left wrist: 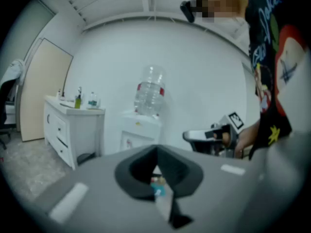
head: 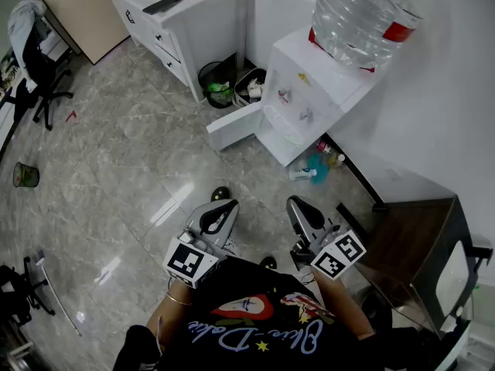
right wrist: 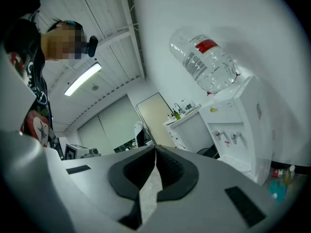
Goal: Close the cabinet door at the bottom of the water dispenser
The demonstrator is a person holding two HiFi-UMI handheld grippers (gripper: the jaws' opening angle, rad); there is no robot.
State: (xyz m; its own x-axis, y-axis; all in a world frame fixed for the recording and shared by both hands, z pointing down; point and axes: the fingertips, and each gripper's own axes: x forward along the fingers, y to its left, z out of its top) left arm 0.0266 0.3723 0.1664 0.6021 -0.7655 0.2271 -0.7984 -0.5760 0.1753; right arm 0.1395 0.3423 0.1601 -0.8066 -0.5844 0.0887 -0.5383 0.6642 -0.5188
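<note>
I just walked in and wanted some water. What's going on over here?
A person stands back from the water dispenser, holding the left hand-held gripper and the right hand-held gripper. Both have their jaws together and hold nothing. The cabinet door at the dispenser's bottom stands open, swung out over the floor, and neither gripper is touching it. Closing it has not yet begun.

Two hand-held grippers [head: 230, 205] [head: 293, 203], one water dispenser [head: 308, 83], one jug [head: 362, 10], one cabinet door [head: 233, 126].
</note>
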